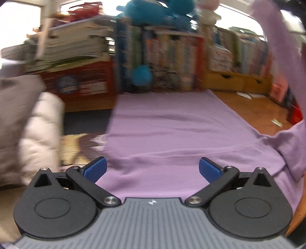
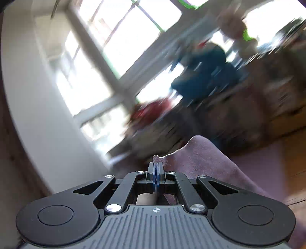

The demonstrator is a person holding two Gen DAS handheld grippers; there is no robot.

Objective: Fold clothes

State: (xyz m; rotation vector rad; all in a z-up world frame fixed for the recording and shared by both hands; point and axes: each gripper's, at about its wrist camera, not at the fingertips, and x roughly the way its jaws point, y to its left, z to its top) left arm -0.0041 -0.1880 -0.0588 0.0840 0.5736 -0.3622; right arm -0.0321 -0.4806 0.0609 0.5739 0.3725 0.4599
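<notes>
A purple garment (image 1: 168, 130) lies spread flat on a wooden table (image 1: 254, 109) in the left wrist view. My left gripper (image 1: 152, 169) is open and empty, low over the garment's near edge. One part of the garment (image 1: 277, 49) rises up the right side of that view, lifted off the table. In the right wrist view my right gripper (image 2: 156, 168) is shut on an edge of the purple garment (image 2: 202, 159) and holds it up high, tilted toward the window. The cloth drapes down to the right of the jaws.
Books (image 1: 172, 57) and blue plush toys (image 1: 158, 13) line the far side of the table, with a yellow drawer box (image 1: 235, 80). A white puffy jacket (image 1: 40, 134) lies at the left. Bright windows (image 2: 91, 63) fill the right wrist view, which is motion-blurred.
</notes>
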